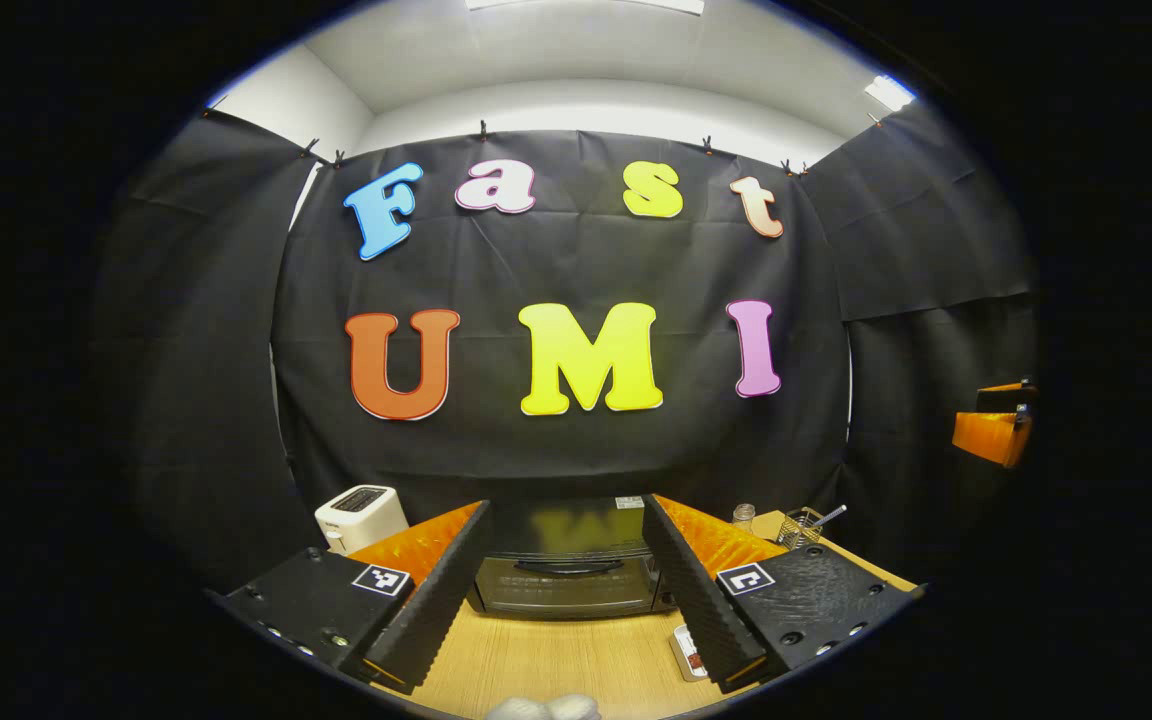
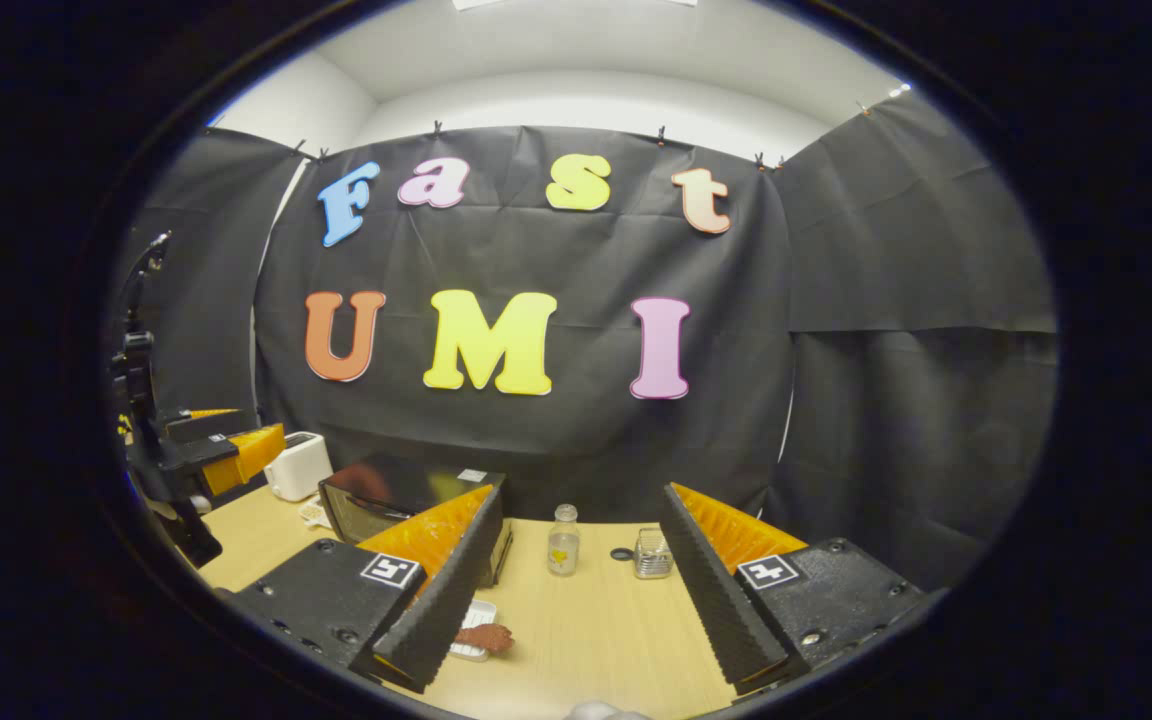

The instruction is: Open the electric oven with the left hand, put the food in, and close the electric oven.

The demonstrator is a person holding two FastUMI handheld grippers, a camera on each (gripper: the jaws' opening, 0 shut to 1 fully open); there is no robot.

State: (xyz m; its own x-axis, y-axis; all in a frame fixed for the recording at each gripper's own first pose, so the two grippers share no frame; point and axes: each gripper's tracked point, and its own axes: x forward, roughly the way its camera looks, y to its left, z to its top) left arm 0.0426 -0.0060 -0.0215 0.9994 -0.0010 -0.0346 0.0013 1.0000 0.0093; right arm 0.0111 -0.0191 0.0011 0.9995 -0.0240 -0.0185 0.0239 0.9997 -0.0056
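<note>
Partly hidden behind the right gripper (image 2: 576, 590)'s left finger, the reddish-brown food (image 2: 486, 637) lies on a white tray (image 2: 477, 615) on the wooden table (image 2: 596, 640). Both grippers hold their jaws wide apart, empty. Straight ahead of the left gripper (image 1: 568, 590), 1 black electric oven (image 1: 568, 570) stands shut. Nearby are 1 white toaster (image 1: 361, 516), 1 glass bottle (image 2: 563, 540) and 1 wire basket (image 2: 652, 553).
</note>
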